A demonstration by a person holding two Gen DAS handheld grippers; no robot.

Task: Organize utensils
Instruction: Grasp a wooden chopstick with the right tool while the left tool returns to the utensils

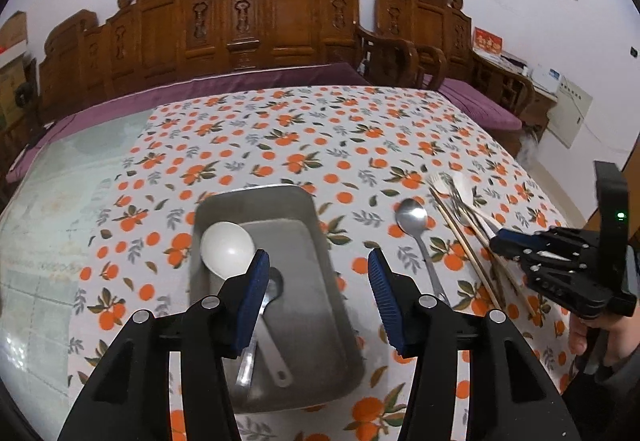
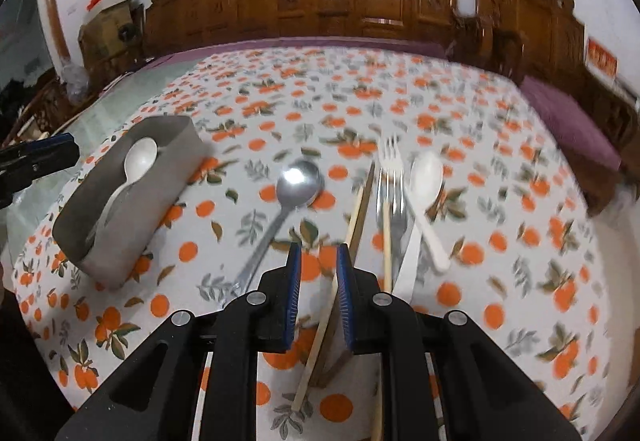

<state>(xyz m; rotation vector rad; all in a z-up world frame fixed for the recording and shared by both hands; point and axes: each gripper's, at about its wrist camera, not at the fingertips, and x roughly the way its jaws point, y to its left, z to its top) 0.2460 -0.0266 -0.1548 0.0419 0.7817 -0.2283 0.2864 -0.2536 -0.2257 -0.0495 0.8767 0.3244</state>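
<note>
A metal tray lies on the orange-print tablecloth and holds a white spoon and a metal spoon. My left gripper hangs open above the tray with nothing between its pads. To the right lie a metal spoon, chopsticks, forks and a second white spoon. My right gripper hovers over the near ends of the chopsticks. Its jaws stand a narrow gap apart and press on nothing. The metal spoon, fork and white spoon lie ahead of it, the tray at left.
A carved wooden bench with a purple cushion runs behind the table. Bare glass tabletop shows left of the cloth. A person's hand holds the right gripper. The left gripper shows at the right wrist view's left edge.
</note>
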